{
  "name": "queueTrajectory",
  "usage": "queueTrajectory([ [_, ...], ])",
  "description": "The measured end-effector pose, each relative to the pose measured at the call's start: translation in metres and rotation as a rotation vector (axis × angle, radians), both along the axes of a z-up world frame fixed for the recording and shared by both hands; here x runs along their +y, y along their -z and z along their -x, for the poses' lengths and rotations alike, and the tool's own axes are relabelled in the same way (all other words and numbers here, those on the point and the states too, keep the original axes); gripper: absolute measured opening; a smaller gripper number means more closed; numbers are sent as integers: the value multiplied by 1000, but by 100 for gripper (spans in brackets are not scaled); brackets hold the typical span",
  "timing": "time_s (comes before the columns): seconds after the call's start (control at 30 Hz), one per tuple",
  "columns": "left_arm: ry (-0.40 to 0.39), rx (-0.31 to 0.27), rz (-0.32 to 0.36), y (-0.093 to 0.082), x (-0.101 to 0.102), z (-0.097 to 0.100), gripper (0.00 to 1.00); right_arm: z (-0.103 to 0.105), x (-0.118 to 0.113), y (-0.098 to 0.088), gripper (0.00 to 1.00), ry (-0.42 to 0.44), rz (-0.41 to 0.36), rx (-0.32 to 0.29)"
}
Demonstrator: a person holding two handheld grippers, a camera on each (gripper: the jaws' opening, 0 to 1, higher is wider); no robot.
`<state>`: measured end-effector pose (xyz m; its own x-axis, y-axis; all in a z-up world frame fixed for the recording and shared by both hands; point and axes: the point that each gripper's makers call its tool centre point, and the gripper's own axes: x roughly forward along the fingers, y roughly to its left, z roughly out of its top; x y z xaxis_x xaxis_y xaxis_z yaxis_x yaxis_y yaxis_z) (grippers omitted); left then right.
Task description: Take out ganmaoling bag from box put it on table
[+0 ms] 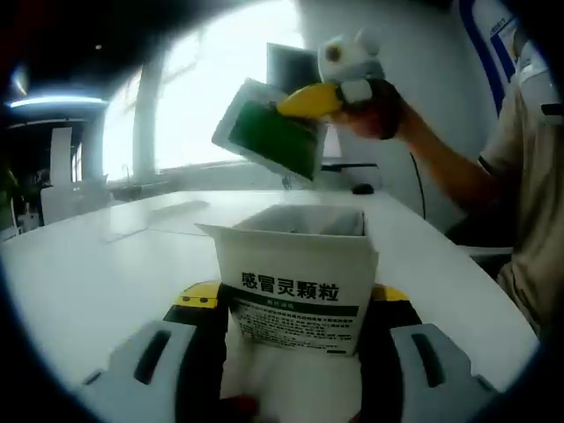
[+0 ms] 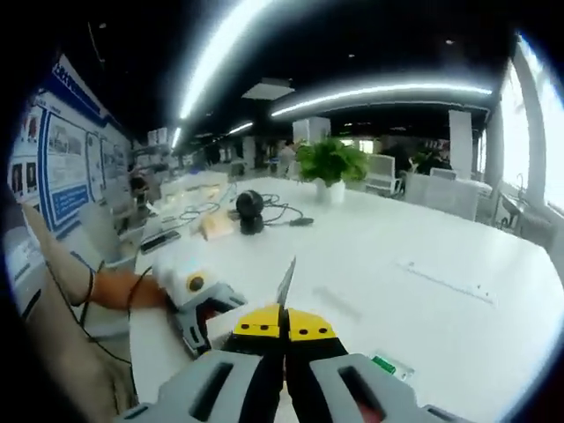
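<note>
My left gripper [image 1: 295, 298] is shut on the white ganmaoling box [image 1: 295, 286], which stands upright on the table with its top open. Above the box, the right gripper [image 1: 301, 103] is held up by a hand, its yellow jaws shut on the green and white ganmaoling bag [image 1: 269, 134], which hangs tilted in the air. In the right gripper view the bag [image 2: 286, 280] appears edge-on as a thin sliver rising from the closed yellow jaws of the right gripper [image 2: 283, 324]. Below and to the left are the left gripper [image 2: 198, 295] and a corner of the box [image 2: 222, 331].
The white table [image 2: 423, 291] stretches wide ahead. A potted plant [image 2: 330, 163], a black round device [image 2: 249, 211] and cables sit at its far side. A flat keyboard [image 1: 176, 210] and a dark mouse [image 1: 361, 188] lie beyond the box. A person's arm [image 1: 449, 167] is on the right.
</note>
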<state>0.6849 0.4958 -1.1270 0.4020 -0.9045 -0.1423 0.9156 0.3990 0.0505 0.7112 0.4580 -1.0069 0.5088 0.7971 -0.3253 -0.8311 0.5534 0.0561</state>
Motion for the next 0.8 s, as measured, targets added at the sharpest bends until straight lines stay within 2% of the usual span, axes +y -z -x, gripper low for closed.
queueTrajectory([
  [0.2,0,0,0,0,0,1,51,-12,-23,-7,0,98,-143,44],
  [0.37,0,0,0,0,-1,2,51,-27,-48,-2,0,192,-244,92],
  [0.6,0,1,0,1,-1,3,51,-46,-72,23,0,289,-296,157],
  [0.8,0,1,0,1,-1,2,51,-58,-82,51,0,361,-359,248],
])
